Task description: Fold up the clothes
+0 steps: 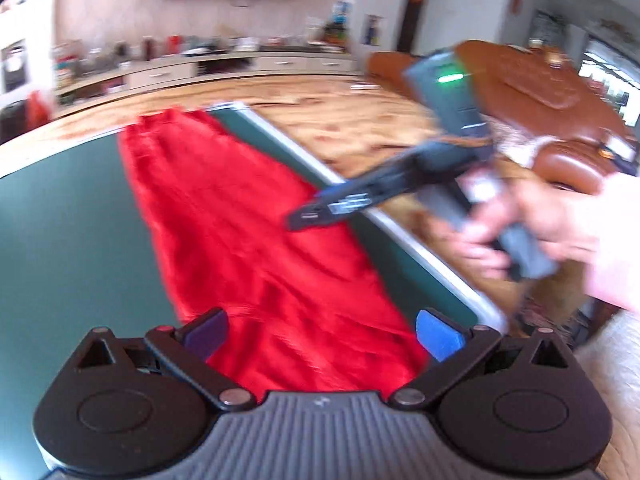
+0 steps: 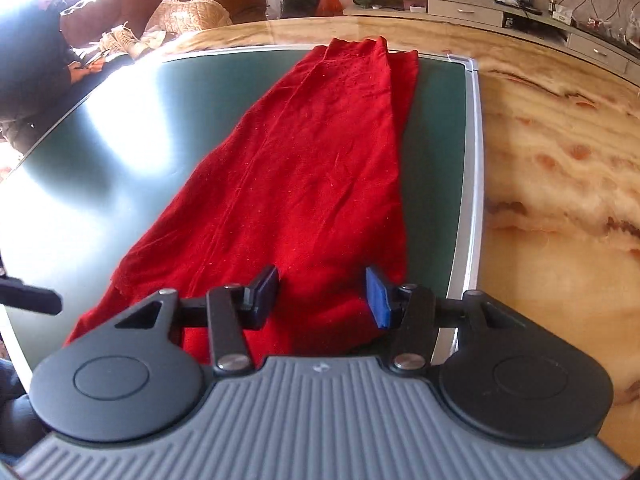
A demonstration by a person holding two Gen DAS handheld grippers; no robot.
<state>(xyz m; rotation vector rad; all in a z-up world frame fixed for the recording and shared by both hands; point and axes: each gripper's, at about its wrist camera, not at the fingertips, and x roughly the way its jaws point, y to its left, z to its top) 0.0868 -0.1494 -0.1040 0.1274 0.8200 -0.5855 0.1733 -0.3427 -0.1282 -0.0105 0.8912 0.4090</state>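
Observation:
A red garment lies stretched lengthwise on the dark green table, its far end reaching the table's far edge. In the right wrist view my right gripper hovers over the garment's near end, jaws open, with cloth below the blue pads but not pinched. In the blurred left wrist view the same garment runs away from my left gripper, whose jaws stand wide open above its near end. My right gripper, held in a hand, reaches in over the cloth's right edge.
The table's silver rim runs close along the garment's right side, with marbled floor beyond. A low cabinet with bottles lines the far wall. A brown sofa stands on the right. A seated person is at the far left.

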